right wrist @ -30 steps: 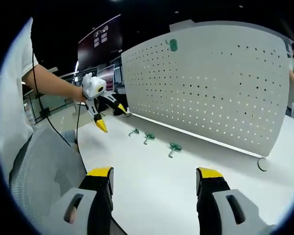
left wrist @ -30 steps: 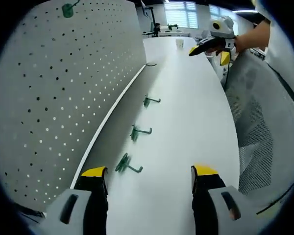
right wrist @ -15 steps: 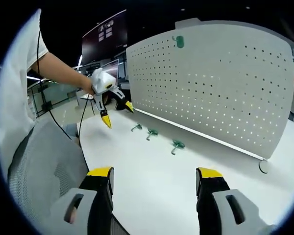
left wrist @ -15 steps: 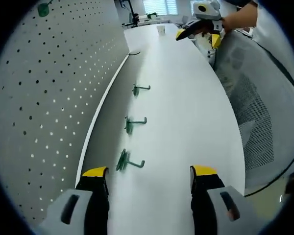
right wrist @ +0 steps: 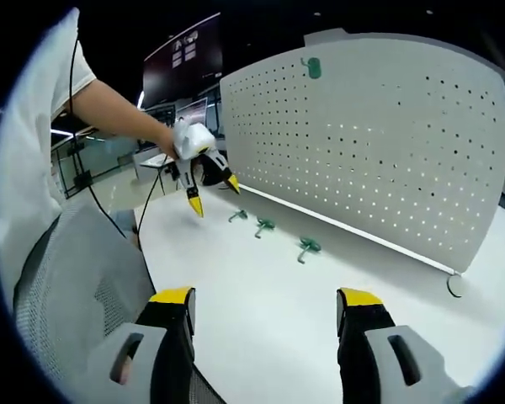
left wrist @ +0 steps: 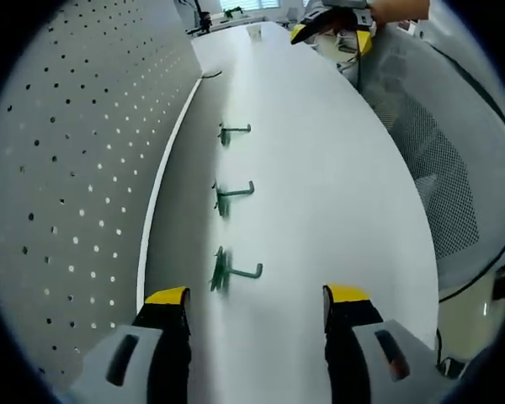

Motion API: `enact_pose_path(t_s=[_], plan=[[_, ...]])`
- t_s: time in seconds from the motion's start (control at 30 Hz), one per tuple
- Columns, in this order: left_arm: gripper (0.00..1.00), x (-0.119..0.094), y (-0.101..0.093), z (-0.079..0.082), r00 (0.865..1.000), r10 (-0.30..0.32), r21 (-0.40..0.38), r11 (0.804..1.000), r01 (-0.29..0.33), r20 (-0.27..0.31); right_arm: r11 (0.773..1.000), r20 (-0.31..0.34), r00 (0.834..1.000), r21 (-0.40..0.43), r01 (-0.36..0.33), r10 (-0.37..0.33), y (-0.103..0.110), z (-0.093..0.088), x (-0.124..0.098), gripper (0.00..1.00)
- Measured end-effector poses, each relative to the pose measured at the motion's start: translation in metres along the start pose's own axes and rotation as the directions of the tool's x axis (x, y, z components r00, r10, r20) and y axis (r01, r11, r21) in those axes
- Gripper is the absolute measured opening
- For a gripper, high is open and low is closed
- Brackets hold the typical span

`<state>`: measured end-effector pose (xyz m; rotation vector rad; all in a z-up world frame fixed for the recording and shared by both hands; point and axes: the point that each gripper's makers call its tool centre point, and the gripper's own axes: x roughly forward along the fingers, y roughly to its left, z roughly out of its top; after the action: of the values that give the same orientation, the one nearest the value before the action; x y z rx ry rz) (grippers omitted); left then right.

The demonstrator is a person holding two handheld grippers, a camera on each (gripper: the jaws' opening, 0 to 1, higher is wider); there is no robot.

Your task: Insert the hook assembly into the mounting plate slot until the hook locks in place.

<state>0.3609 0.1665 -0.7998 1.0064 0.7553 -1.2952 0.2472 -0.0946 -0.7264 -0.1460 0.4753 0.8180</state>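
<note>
Three green hooks lie in a row on the white table along the foot of the grey pegboard: the nearest hook, a middle hook and a far hook. My left gripper stands open just short of the nearest hook, nothing between its jaws. In the right gripper view the same hooks lie below the pegboard, which carries one green hook near its top. The left gripper hangs above them, open. My right gripper is open and empty, well back.
A grey mesh chair back stands along the table's right side; it is also at the lower left as chair back. A person's arm holds the left gripper. A pegboard foot rests on the table.
The left gripper has moved forward and down toward the row of hooks, so the nearest hook now lies closer to its jaws. The right gripper has barely moved.
</note>
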Motion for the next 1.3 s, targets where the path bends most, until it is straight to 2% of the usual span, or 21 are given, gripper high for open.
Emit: enact_pose_path(t_s=[0.27, 0.43, 0.57, 0.67, 0.8, 0.93, 1.07, 1.2, 1.3], plan=[[0.63, 0.009, 0.003, 0.001, 0.999, -0.03, 0.04, 0.999, 0.03, -0.012, 1.0, -0.007, 1.0, 0.006, -0.003, 0.003, 0.001, -0.002, 0.001, 0.66], [0.62, 0.016, 0.006, 0.0, 0.998, -0.051, 0.07, 0.996, 0.054, -0.041, 1.0, -0.012, 1.0, 0.001, -0.007, 0.007, 0.002, -0.002, 0.001, 0.65], [0.6, 0.02, 0.01, 0.003, 0.997, -0.071, 0.059, 0.996, 0.073, -0.034, 1.0, -0.008, 1.0, 0.005, 0.003, -0.003, 0.0, -0.002, 0.001, 0.65], [0.57, 0.024, 0.014, 0.004, 0.996, -0.078, 0.084, 0.993, 0.08, -0.034, 1.0, -0.011, 1.0, 0.008, 0.006, -0.006, -0.001, -0.003, 0.001, 0.65], [0.49, 0.027, 0.013, 0.003, 0.994, -0.099, 0.067, 0.993, 0.101, -0.045, 1.0, -0.015, 1.0, 0.013, 0.009, -0.009, -0.002, -0.004, 0.001, 0.65], [0.5, 0.03, 0.012, -0.002, 0.992, -0.11, 0.055, 0.992, 0.113, -0.058, 1.0, -0.012, 1.0, 0.02, 0.014, -0.013, -0.003, -0.003, 0.0, 0.65], [0.42, 0.031, 0.01, -0.008, 0.989, -0.125, 0.038, 0.991, 0.128, -0.073, 0.998, 0.004, 1.0, 0.063, 0.03, -0.03, -0.009, -0.002, -0.002, 0.64], [0.4, 0.03, 0.009, -0.007, 0.989, -0.131, 0.033, 0.991, 0.133, -0.069, 0.997, 0.001, 1.0, 0.065, 0.031, -0.031, -0.009, -0.003, -0.002, 0.63], [0.34, 0.03, 0.005, -0.007, 0.986, -0.151, 0.024, 0.988, 0.153, -0.07, 0.997, 0.0, 0.999, 0.064, 0.035, -0.035, -0.01, -0.003, -0.002, 0.63]])
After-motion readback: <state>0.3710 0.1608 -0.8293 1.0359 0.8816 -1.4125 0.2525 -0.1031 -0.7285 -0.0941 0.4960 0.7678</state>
